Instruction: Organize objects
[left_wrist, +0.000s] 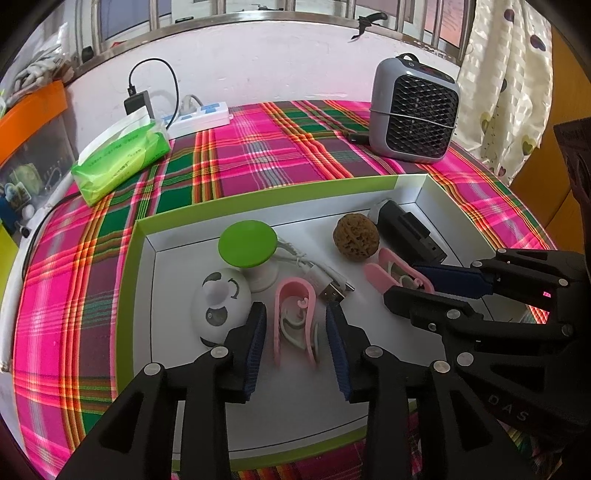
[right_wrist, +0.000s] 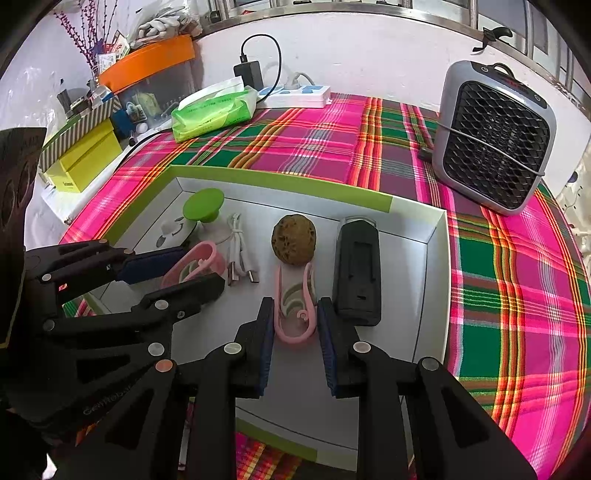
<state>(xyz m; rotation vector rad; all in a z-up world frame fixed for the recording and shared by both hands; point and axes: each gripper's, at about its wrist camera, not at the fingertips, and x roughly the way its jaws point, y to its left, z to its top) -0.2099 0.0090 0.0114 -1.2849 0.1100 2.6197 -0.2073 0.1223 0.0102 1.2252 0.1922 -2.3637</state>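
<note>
A green-rimmed white box (left_wrist: 140, 288) (right_wrist: 436, 266) holds a green-topped stand (left_wrist: 247, 243) (right_wrist: 203, 205), a white panda egg (left_wrist: 221, 302), a white USB cable (left_wrist: 325, 284) (right_wrist: 238, 258), a brown walnut (left_wrist: 356, 238) (right_wrist: 294, 240), a black device (left_wrist: 410, 230) (right_wrist: 356, 269) and two pink slippers. My left gripper (left_wrist: 295, 325) is open with its fingers either side of one slipper (left_wrist: 295, 314). My right gripper (right_wrist: 293, 321) is open around the other slipper (right_wrist: 295, 306); it also shows in the left wrist view (left_wrist: 417, 284).
The box sits on a pink and green plaid cloth (left_wrist: 258, 158). A green tissue pack (left_wrist: 122, 158) (right_wrist: 214, 110), a power strip (left_wrist: 199, 118) and a grey fan heater (left_wrist: 413, 110) (right_wrist: 491, 136) stand behind. Boxes (right_wrist: 81, 155) lie left of the table.
</note>
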